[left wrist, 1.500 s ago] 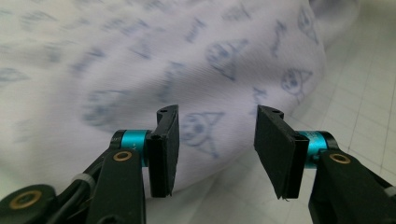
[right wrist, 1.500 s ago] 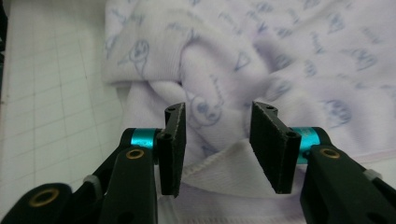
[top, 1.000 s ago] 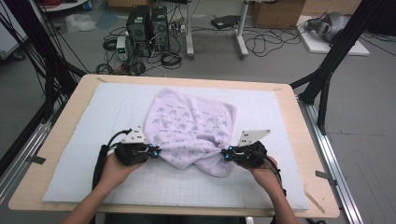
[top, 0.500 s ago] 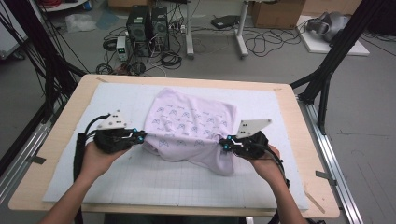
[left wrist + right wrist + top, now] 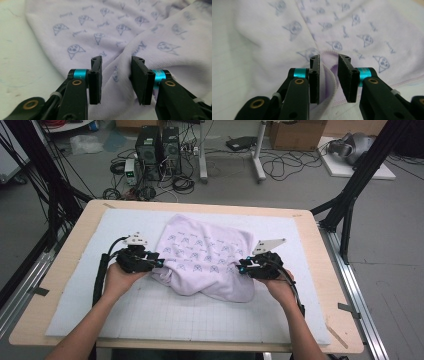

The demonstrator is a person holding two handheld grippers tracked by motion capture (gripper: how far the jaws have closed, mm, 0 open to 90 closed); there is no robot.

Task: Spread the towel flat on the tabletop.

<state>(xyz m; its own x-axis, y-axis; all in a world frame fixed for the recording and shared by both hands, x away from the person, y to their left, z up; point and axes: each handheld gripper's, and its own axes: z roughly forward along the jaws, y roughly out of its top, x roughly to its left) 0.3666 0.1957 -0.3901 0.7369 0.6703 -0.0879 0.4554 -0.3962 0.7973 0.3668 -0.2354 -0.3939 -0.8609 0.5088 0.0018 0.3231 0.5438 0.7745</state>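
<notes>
Cloth (image 5: 207, 257), lilac with little printed faces, lies bunched on white mat (image 5: 75, 285), spanning between both sets of fingers. Soft, light, floppy stuff, probably slides easily and sags unless pinched at hemmed edge. Left gripper (image 5: 117, 75) jaws have just been opening, fold between them, pads not pressing. Right gripper (image 5: 328, 75) same deal, stitched hem sitting loose in gap. Wooden table (image 5: 320, 245) underneath.

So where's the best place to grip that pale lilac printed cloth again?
Judging by its pose, the pale lilac printed cloth is best gripped at the raised stitched hem fold standing between the right gripper jaws, approached level from its right edge; the flat middle offers nothing to pinch.
</notes>
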